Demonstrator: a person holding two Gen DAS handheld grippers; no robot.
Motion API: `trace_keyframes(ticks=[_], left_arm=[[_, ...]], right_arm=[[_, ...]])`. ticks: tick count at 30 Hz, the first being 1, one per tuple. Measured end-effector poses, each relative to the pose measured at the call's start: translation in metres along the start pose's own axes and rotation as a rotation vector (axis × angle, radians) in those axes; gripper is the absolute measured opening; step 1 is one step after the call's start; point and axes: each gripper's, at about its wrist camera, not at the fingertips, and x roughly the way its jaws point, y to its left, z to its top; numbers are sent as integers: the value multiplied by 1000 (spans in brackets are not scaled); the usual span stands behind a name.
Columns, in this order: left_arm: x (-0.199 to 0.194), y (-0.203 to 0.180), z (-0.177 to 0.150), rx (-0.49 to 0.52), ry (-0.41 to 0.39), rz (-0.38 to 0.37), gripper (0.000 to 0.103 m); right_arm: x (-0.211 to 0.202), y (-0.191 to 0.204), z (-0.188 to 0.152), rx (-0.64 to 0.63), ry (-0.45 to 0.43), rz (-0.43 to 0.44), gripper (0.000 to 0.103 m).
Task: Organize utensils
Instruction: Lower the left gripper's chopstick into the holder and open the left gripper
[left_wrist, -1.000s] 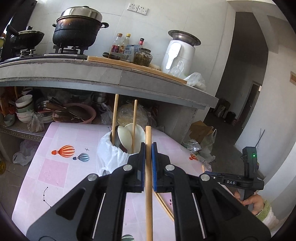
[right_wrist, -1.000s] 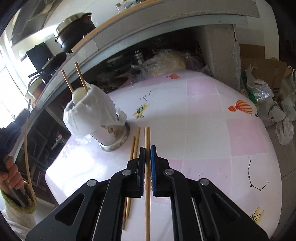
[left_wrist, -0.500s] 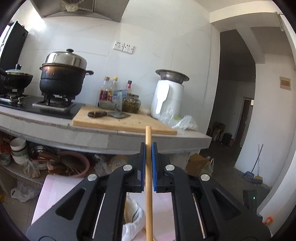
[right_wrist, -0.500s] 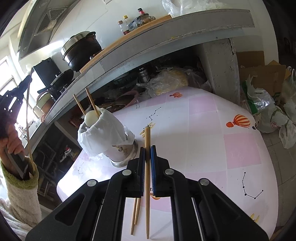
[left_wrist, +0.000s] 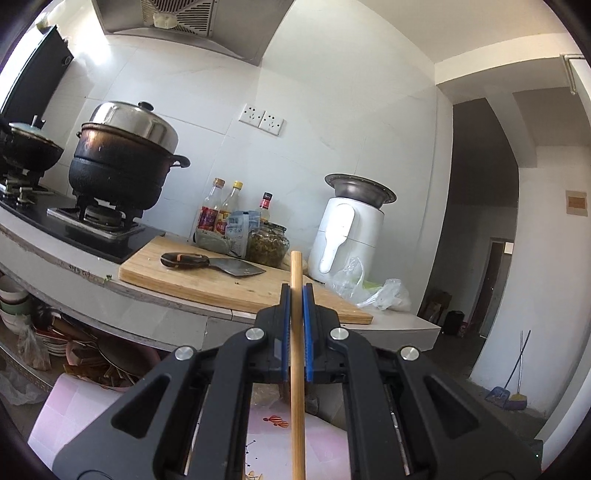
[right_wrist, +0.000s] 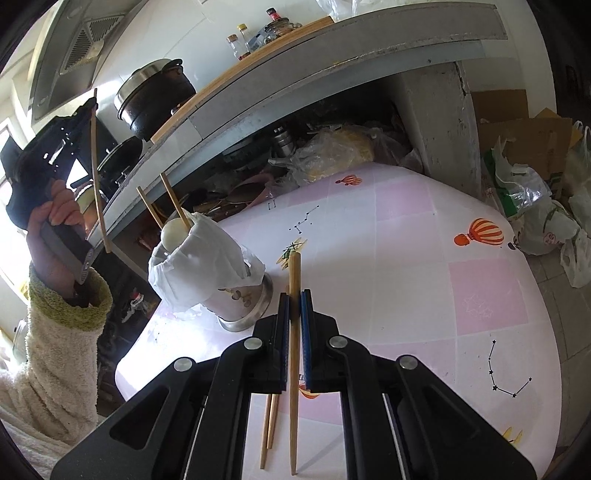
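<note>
Wooden chopsticks filled both closed grippers, the left gripper (left_wrist: 294, 295) raised with one (left_wrist: 296, 354), the right gripper (right_wrist: 294, 299) holding another (right_wrist: 294, 332); next, presumably, dropping them into the white-bagged metal holder (right_wrist: 221, 273) near the pink table's (right_wrist: 406, 236) left edge.

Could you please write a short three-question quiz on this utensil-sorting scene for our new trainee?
1. True or false: both the left gripper and the right gripper are shut on a chopstick.
2. How many chopsticks already stand in the utensil holder?
3. What lies on the table under the right gripper? A) a spoon B) two loose chopsticks C) a knife

Key: 1 true; 2 two; 3 B
</note>
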Motion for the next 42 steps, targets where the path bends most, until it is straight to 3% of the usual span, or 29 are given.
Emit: trace_keyframes(ticks=[13,20,28,33,42], left_arm=[[17,32,-44,-23,5,41,5],[15,38,-46,-20,-17,62,5],[24,31,-49,111,-30,102,6],[20,28,-59,136,-11,94,6],[-16,27,-64,74,36,22,6]], right_arm=[[10,-1,1,0,23,-13,6],[11,1,0,-4,28,-13,6],[11,0,-1,0,31,-16,6],[12,0,-1,0,34,-15,6],[10,0,-2,1,28,-11,6]])
